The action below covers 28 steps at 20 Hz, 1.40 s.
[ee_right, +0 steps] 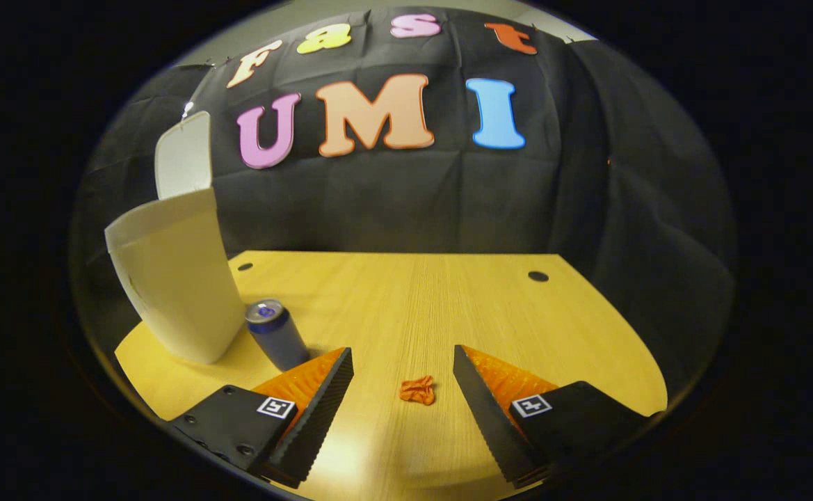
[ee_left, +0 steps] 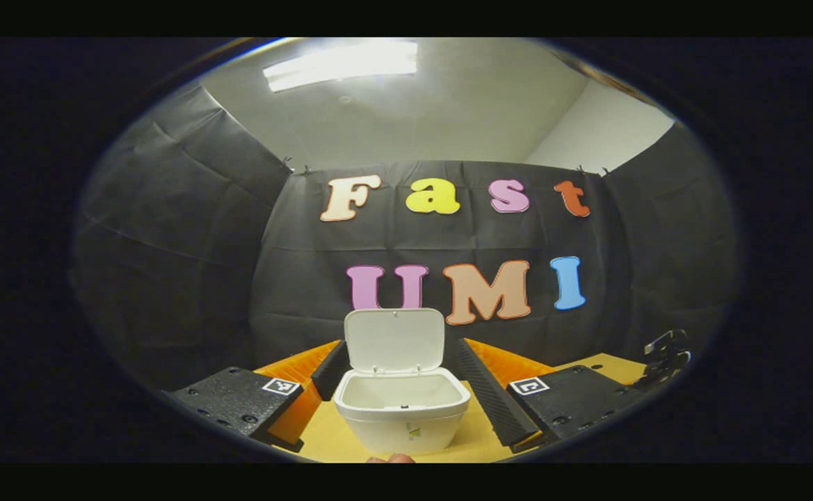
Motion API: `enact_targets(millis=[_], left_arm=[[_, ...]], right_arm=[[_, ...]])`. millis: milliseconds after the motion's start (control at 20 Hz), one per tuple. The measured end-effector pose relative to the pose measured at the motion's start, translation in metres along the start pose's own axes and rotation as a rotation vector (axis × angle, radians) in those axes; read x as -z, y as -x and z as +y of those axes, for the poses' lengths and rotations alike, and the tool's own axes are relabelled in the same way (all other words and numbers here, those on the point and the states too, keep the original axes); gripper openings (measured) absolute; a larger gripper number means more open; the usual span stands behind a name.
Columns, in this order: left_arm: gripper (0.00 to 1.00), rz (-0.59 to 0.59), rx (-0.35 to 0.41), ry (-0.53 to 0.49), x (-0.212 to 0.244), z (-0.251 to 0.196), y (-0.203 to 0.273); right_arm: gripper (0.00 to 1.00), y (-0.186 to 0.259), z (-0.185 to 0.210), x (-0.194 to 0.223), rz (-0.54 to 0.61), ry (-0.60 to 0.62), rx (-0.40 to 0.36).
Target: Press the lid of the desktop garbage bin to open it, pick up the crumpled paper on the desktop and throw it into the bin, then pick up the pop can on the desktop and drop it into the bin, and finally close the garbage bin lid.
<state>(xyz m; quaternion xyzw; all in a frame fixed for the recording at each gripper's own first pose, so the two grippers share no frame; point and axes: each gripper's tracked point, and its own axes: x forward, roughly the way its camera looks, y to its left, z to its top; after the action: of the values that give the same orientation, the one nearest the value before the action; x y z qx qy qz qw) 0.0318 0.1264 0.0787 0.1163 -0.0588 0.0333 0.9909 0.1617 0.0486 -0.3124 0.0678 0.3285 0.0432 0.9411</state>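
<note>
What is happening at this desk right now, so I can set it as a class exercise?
A person is tidying a yellow wooden desk with two hand-held grippers. The white plastic desktop bin already stands with its lid up, and the left hand-held gripper is open in front of it. The right hand-held gripper is open around the crumpled orange paper, not yet gripping. The blue pop can stands beside the bin.
</note>
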Motion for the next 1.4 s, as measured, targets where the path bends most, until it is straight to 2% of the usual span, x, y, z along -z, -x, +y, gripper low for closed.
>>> enact_targets(millis=[200,250,400,550,600,800,900,950,1100,1200,1300,1400], left_arm=[[0.93,0.051,-0.062,-0.093,0.014,0.013,0.010],[0.93,0.070,-0.073,-0.110,0.018,0.014,0.012],[0.93,0.094,-0.075,-0.074,0.021,0.010,0.013],[0.93,0.086,-0.082,-0.056,0.019,0.011,0.009],[0.93,0.083,-0.085,-0.068,0.018,0.012,0.010],[0.94,0.076,-0.080,-0.078,0.016,0.011,0.010],[0.93,0.072,-0.084,-0.053,0.016,0.014,0.011],[0.94,0.070,-0.089,-0.047,0.015,0.017,0.012],[0.93,0.049,-0.116,-0.047,0.009,0.032,0.020],[0.92,0.036,-0.134,-0.058,0.004,0.044,0.025],[0.92,0.027,-0.148,-0.059,0.001,0.055,0.029],[0.93,0.021,-0.149,-0.030,0.002,0.060,0.033]], right_arm=[[1.00,-0.045,-0.014,0.030,0.120,0.003,0.024],[0.98,-0.049,-0.016,0.034,0.140,-0.001,0.031],[1.00,-0.061,-0.016,0.053,0.217,-0.005,0.015],[0.90,-0.066,-0.014,0.074,0.305,0.000,-0.014],[0.79,-0.064,-0.014,0.079,0.329,0.004,-0.015],[0.53,-0.066,-0.004,0.073,0.292,0.018,-0.007],[0.45,-0.064,-0.003,0.068,0.295,0.040,-0.019],[0.45,-0.064,-0.001,0.067,0.289,0.045,-0.037],[0.42,-0.050,0.005,0.038,0.206,0.071,-0.103],[0.42,-0.029,0.017,-0.006,0.112,0.097,-0.176],[0.40,-0.004,0.036,-0.058,0.009,0.124,-0.274],[0.40,0.028,0.065,-0.112,-0.103,0.137,-0.408]])
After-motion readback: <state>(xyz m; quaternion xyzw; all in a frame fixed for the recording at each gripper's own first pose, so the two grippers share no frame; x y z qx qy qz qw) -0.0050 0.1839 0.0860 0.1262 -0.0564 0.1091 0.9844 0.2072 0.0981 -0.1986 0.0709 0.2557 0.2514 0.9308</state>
